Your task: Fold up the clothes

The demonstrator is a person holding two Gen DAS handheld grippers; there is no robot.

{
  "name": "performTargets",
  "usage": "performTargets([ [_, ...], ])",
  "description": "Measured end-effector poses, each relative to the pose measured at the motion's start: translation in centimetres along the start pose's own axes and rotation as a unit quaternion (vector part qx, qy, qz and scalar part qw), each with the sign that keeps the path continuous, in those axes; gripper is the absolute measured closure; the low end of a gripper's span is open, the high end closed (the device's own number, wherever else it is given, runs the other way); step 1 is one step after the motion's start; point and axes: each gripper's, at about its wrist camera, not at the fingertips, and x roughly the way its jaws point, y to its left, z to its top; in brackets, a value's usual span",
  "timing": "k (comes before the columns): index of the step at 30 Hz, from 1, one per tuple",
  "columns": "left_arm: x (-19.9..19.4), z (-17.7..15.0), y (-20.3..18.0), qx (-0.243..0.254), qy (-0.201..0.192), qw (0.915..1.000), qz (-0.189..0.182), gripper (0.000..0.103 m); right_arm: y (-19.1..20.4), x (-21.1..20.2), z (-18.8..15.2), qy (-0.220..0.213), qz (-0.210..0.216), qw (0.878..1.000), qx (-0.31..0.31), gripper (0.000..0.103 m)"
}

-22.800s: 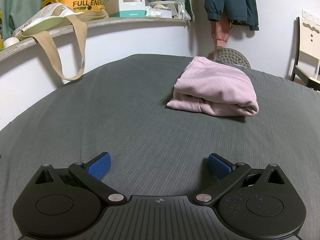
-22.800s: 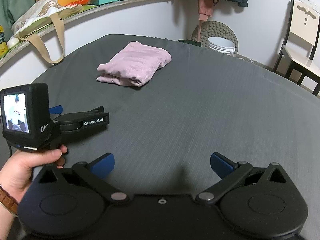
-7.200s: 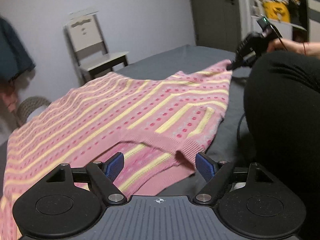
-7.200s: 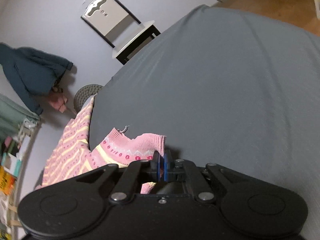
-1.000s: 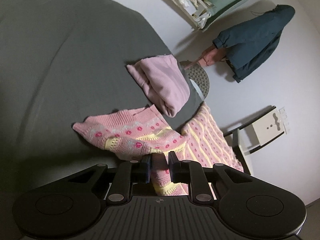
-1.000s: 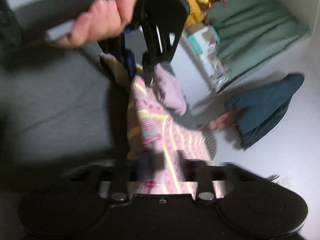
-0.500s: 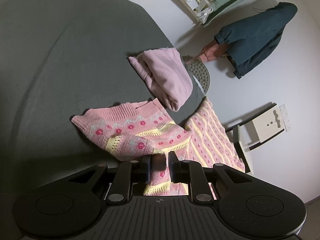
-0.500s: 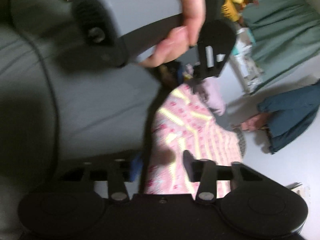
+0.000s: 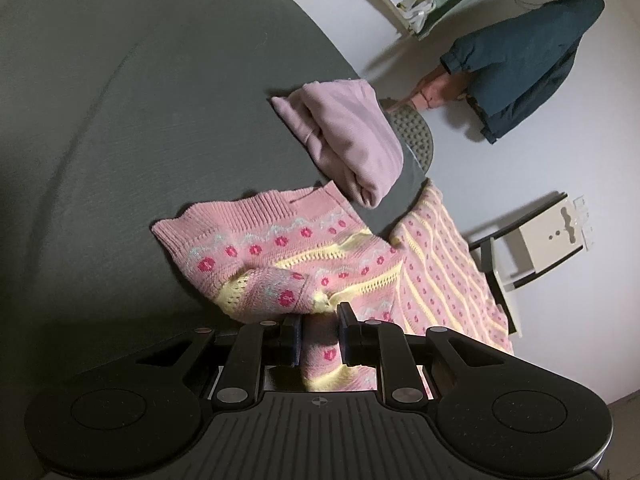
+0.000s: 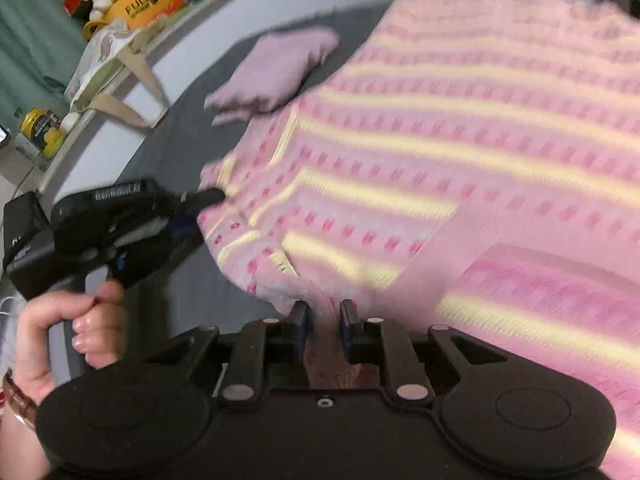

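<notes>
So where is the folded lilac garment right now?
The folded lilac garment lies on the grey bed near its far edge, just beyond the patterned pink sweater; the right wrist view shows it upper left of centre.

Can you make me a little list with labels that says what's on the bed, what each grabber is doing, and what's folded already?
surface: dark grey bed cover
being folded: pink patterned sweater, partly bunched
left gripper: shut on the sweater's fabric
right gripper: shut on another part of the sweater
already folded: lilac top, lying beyond the sweater
hand: holds the left gripper's handle
view quality: right wrist picture is blurred
</notes>
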Motion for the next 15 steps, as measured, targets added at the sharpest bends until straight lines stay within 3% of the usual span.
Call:
performTargets([
  [3, 0.3, -0.1, -0.1, 0.01, 0.004, 0.9999, 0.005, 0.084, 1.3, -0.9, -0.1, -0.028, -0.051, 0.996, -0.072, 0.064],
  [6, 0.7, -0.3, -0.2, 0.02, 0.008, 0.9997, 0.009, 0.084, 3.9, -1.0, -1.6, -0.046, -0.087, 0.977, -0.188, 0.064],
  [7, 0.7, -0.3, -0.3, 0.024, 0.008, 0.9996, 0.01, 0.084, 5.2, -0.9, -2.5, -0.053, -0.095, 0.965, -0.24, 0.064],
  [9, 0.8, -0.4, -0.5, 0.034, 0.007, 0.9993, 0.013, 0.084, 7.9, -0.8, -4.7, -0.066, -0.109, 0.928, -0.35, 0.066],
  [13, 0.7, -0.4, -0.8, 0.047, 0.005, 0.9988, 0.016, 0.084, 11.9, 0.6, -9.6, -0.089, -0.147, 0.834, -0.525, 0.072],
  [15, 0.6, -0.4, -0.8, 0.045, 0.005, 0.9988, 0.015, 0.084, 12.4, 1.2, -10.5, -0.084, -0.156, 0.818, -0.548, 0.074],
])
